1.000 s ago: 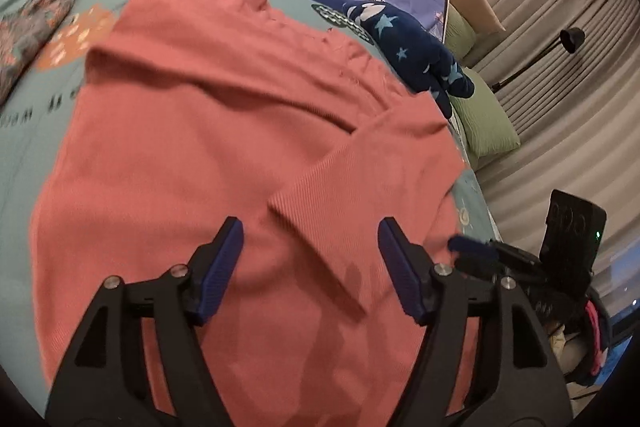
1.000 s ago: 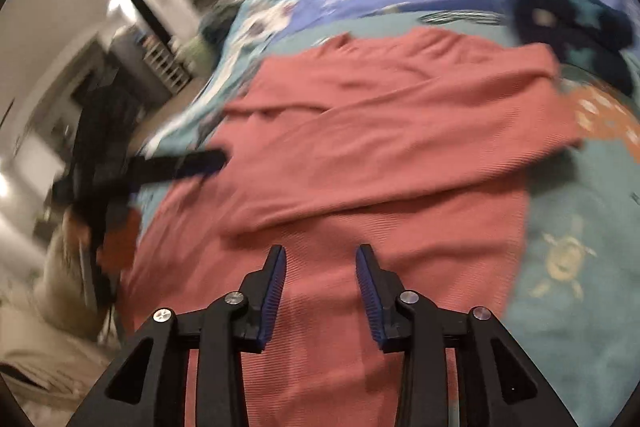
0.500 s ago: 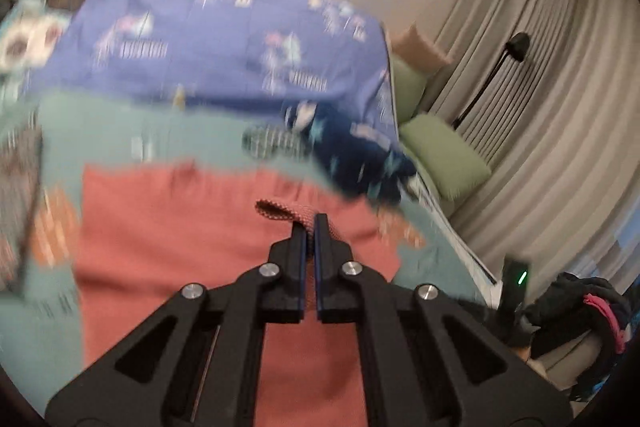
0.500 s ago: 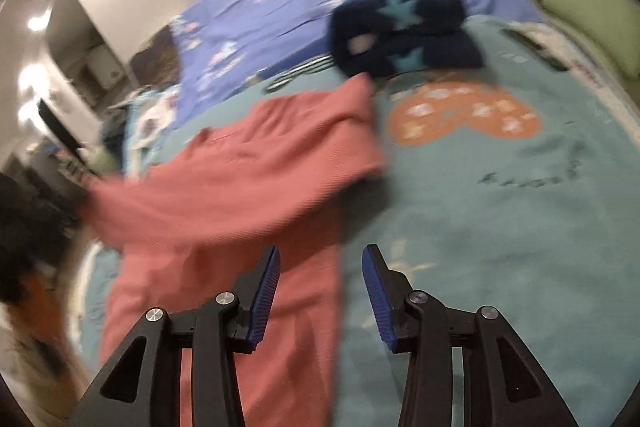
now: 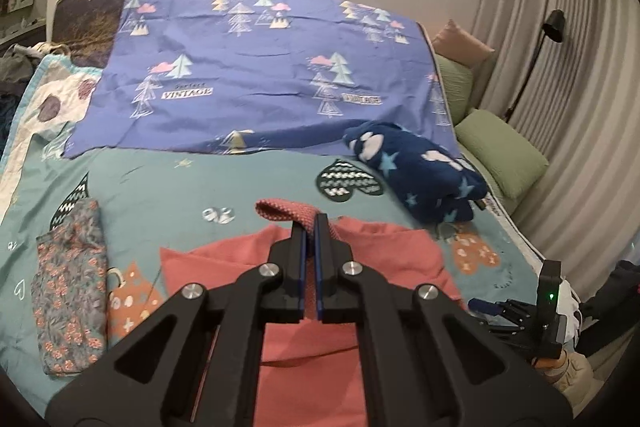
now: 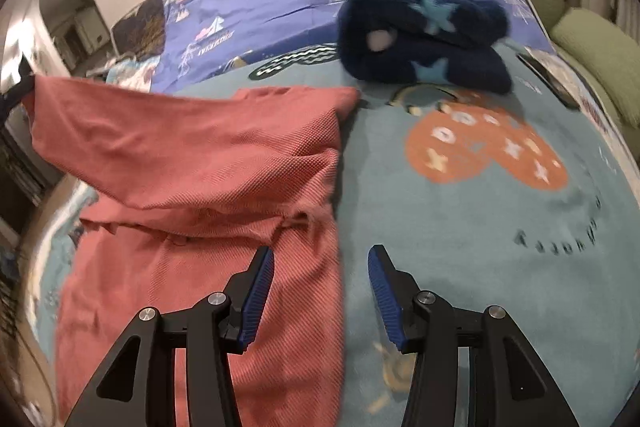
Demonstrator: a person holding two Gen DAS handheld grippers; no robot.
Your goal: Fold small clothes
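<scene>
My left gripper (image 5: 310, 223) has its jaws clamped together on a cuff of the pink sweater (image 6: 208, 163), lifting it. My right gripper (image 6: 320, 283) hovers with jaws wide apart, straddling the sweater's edge, probably not touching, over the bed (image 6: 480, 227).

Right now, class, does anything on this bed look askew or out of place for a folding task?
Yes. The red garment is lopsided: the left gripper pinches one cuff and holds it up, so that sleeve drapes across the body in uneven creases. The right gripper is open, holding nothing.
</scene>
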